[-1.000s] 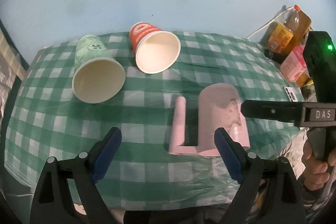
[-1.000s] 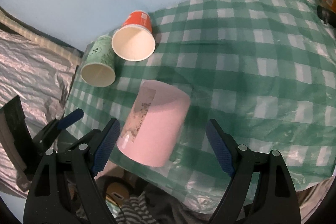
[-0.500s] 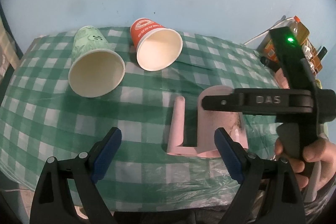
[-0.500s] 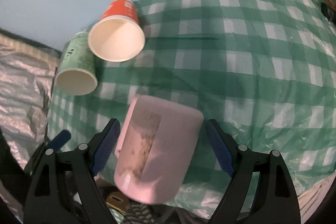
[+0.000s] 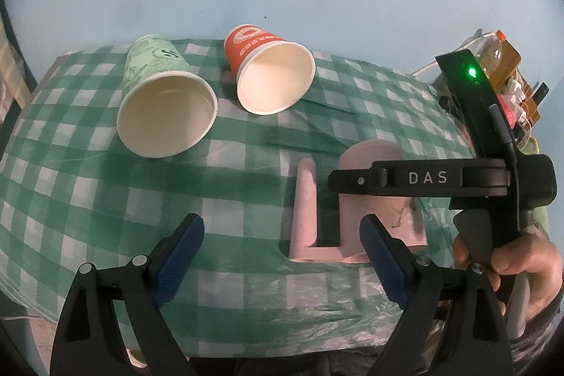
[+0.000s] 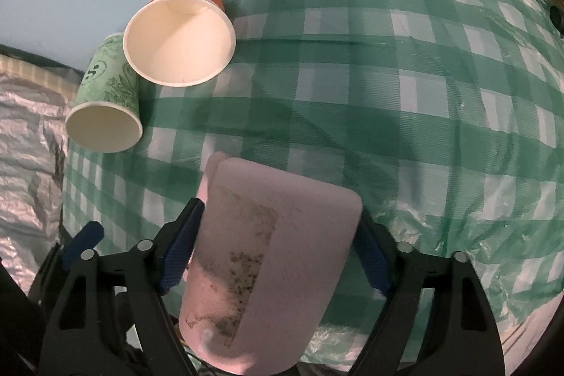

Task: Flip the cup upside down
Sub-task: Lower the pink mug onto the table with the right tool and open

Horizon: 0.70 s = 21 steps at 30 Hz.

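A pink mug [image 5: 379, 203] with a stained side lies on its side near the front edge of the green checked tablecloth [image 5: 88, 185], handle [image 5: 305, 203] to the left. In the right wrist view the mug [image 6: 271, 266] sits between the open blue fingers of my right gripper [image 6: 278, 256], which stand close on either side of it. My left gripper [image 5: 282, 252] is open and empty, just in front of and left of the mug. The right gripper's black body [image 5: 437, 178] crosses over the mug in the left wrist view.
A green paper cup [image 5: 162, 108] and a red paper cup [image 5: 271, 73] lie on their sides at the back left, mouths toward me. Bottles and a pink box [image 5: 507, 73] stand at the far right. Crinkled silver sheeting [image 6: 28, 157] lies beyond the table's left edge.
My right gripper has moved in over the pink mug until its open fingers straddle it. My left gripper has shifted only slightly. The cups have not moved.
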{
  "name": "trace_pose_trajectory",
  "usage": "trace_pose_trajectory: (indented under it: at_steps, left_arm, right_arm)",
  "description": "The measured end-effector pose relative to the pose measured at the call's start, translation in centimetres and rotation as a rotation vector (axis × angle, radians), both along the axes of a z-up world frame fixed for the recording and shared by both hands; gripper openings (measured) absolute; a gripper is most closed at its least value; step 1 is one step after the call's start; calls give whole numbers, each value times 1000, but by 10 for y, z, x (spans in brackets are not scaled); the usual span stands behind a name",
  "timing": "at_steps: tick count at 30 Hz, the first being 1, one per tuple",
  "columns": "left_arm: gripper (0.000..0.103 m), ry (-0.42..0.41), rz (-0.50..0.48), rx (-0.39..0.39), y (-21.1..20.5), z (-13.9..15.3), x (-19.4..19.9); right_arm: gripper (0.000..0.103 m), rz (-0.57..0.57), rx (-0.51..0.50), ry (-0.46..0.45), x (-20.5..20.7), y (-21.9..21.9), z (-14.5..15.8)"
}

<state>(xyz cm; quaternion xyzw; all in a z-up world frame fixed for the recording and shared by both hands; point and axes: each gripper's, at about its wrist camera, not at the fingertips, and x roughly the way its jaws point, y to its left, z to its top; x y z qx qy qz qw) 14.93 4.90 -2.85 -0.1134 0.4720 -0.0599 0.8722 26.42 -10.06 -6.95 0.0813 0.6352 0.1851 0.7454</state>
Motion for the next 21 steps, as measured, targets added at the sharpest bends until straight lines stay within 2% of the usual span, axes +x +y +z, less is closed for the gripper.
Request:
trace_pose_trajectory:
  at_steps: [8, 15, 18, 21]
  left_arm:
    - [91, -12, 19, -19, 8, -1, -2]
    - [91, -43, 67, -87, 19, -2, -10]
    - [91, -65, 93, -87, 22, -2, -15]
    - [91, -83, 111, -80, 23, -2, -21]
  right_arm:
    - [73, 20, 95, -72, -8, -9, 13]
    - [73, 71, 115, -235, -33, -9, 32]
    - [73, 90, 131, -333, -45, -6, 42]
    - [73, 108, 103, -456, -59, -4, 54]
